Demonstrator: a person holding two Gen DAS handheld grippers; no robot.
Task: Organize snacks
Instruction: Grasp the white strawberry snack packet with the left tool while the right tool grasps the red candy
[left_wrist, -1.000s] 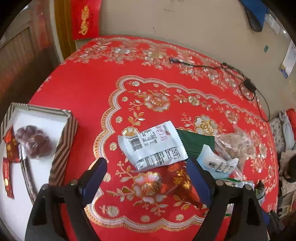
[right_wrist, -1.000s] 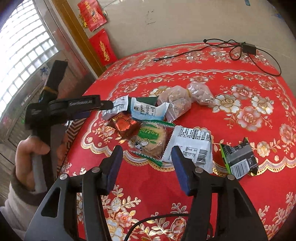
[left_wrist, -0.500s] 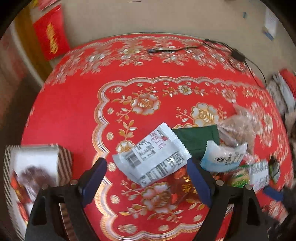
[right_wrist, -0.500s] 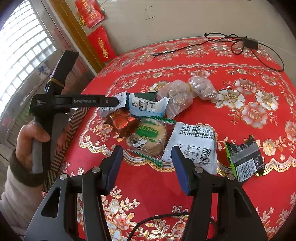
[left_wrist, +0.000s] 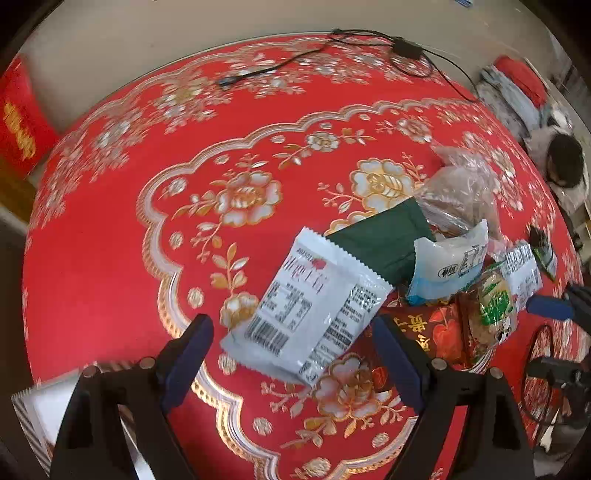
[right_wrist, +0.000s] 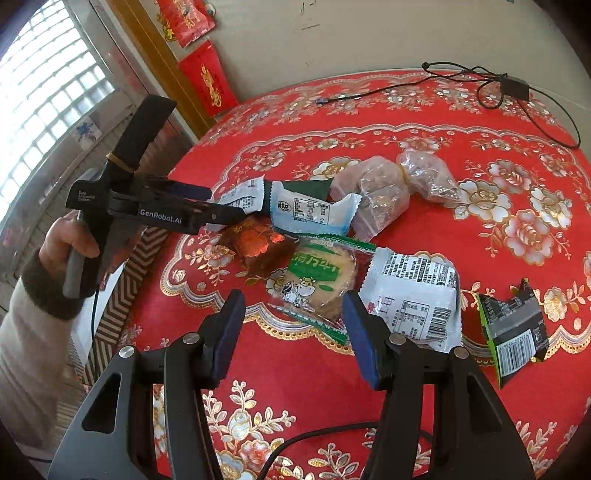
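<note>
Left tongs (left_wrist: 291, 345) and right tongs (right_wrist: 293, 325) both apart, empty, low above snack packets (right_wrist: 321, 273).

Red tablecloth (left_wrist: 110, 240) with gold flowers; dark green packet (left_wrist: 384, 240).

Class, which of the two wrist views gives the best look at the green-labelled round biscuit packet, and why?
The right wrist view: the biscuit packet lies whole and sharp just beyond the open right gripper, cow label readable. In the left wrist view the same packet sits small and distorted near the right edge, partly hidden by neighbouring packets.
</note>
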